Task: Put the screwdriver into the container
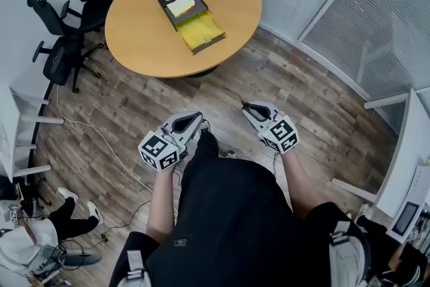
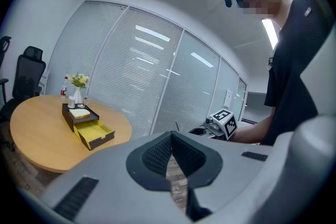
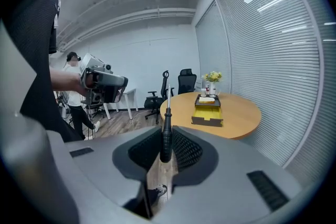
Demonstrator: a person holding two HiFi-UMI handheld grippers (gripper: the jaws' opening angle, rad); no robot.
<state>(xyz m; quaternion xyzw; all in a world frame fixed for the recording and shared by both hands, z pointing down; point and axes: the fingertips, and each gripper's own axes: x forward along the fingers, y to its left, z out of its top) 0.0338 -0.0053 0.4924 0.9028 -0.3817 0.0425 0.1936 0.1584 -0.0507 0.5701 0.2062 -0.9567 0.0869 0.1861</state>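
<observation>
Right gripper view: right fingers (image 3: 186, 150) clamp the screwdriver (image 3: 166, 135), left fingers (image 2: 155, 155) closed and empty, container (image 3: 207, 114) on the tabletop (image 3: 239, 119) mid-frame not yet reached.

smooth wood table (image 1: 134, 30); screwdriver (image 3: 166, 136) w/ metal shaft

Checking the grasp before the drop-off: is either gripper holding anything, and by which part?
The right gripper holds the screwdriver by its black handle, metal shaft sticking out beyond the jaws. The left gripper is shut on nothing.
</observation>
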